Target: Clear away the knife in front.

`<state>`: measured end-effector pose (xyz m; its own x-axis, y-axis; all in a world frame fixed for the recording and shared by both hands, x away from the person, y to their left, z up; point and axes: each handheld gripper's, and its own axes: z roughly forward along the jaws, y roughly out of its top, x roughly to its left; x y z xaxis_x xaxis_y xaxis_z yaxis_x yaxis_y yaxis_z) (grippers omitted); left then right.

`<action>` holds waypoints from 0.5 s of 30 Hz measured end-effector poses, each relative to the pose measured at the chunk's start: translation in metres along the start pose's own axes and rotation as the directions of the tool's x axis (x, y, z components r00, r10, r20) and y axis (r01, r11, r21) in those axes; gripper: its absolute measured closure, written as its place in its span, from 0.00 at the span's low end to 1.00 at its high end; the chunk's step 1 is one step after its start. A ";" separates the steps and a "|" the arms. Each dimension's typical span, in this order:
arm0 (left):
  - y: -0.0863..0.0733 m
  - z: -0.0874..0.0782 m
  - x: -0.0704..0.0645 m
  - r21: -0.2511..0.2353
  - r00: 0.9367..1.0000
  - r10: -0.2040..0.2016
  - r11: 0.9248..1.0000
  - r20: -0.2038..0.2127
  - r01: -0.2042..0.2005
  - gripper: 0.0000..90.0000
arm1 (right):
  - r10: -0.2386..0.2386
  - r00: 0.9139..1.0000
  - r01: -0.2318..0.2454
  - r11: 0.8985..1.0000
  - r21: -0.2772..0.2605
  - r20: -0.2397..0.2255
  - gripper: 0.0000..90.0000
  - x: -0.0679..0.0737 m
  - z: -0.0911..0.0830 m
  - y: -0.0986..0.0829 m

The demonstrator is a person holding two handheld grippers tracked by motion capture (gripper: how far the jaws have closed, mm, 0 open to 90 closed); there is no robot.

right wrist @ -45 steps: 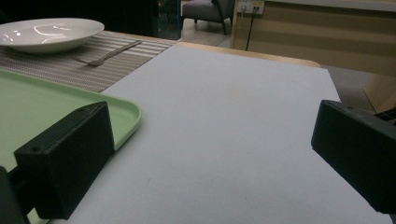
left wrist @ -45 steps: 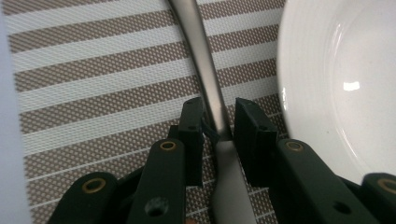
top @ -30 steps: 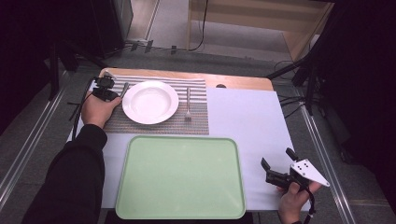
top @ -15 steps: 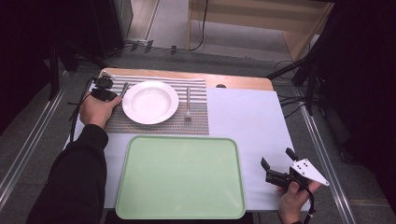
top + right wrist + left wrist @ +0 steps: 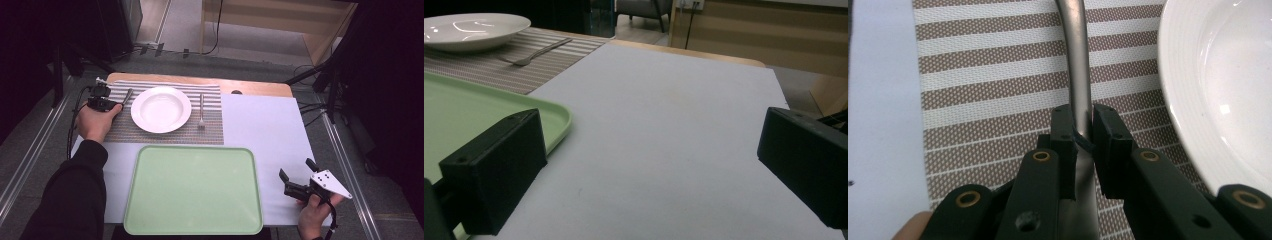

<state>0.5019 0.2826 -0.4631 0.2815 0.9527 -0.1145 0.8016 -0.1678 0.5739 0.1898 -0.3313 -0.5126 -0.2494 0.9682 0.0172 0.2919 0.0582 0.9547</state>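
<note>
A white plate [image 5: 161,109] sits on a striped placemat [image 5: 210,131], with a fork [image 5: 201,111] to its right. Left of the plate lies a metal utensil [image 5: 127,95]. My left gripper [image 5: 114,103] is down on the mat and shut on that utensil's handle [image 5: 1079,75], with the plate's rim [image 5: 1218,100] just to the side. My right gripper [image 5: 296,171] rests at the table's near right corner. It stands open over the bare white table top [image 5: 664,125], with nothing between its jaws. The plate [image 5: 471,29] and fork [image 5: 531,54] lie far off from it.
A large pale green tray [image 5: 192,190] lies empty at the front centre, its corner [image 5: 549,117] close to my right gripper. A wooden board edge [image 5: 250,87] runs along the back of the table. Cables and stands lie on the floor beyond.
My left gripper has shifted slightly left along the utensil beside the plate. The right gripper has stayed still.
</note>
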 end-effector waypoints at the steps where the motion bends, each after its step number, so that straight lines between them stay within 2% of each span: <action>1: -0.001 -0.001 0.000 0.000 1.000 0.000 1.000 0.000 0.000 0.89 | -0.002 1.000 0.002 1.000 -0.002 -0.001 0.00 0.000 0.000 0.000; 6: -0.008 -0.008 -0.001 -0.004 1.000 -0.004 1.000 0.019 0.004 0.89 | -0.003 1.000 0.003 1.000 -0.003 -0.001 0.00 0.000 0.000 0.000; 11: -0.012 -0.020 -0.003 -0.008 1.000 0.016 1.000 0.008 -0.016 0.89 | -0.007 1.000 0.007 1.000 -0.003 0.001 0.00 0.000 0.000 0.000; 15: -0.014 -0.030 -0.004 -0.021 1.000 0.023 1.000 0.016 -0.023 0.89 | -0.007 1.000 0.007 1.000 -0.003 0.001 0.00 0.000 0.000 0.000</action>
<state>0.4739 0.2890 -0.4469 0.3086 0.9443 -0.1144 0.7834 -0.1841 0.5936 0.1903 -0.3311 -0.5124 -0.2502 0.9681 0.0106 0.2877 0.0638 0.9556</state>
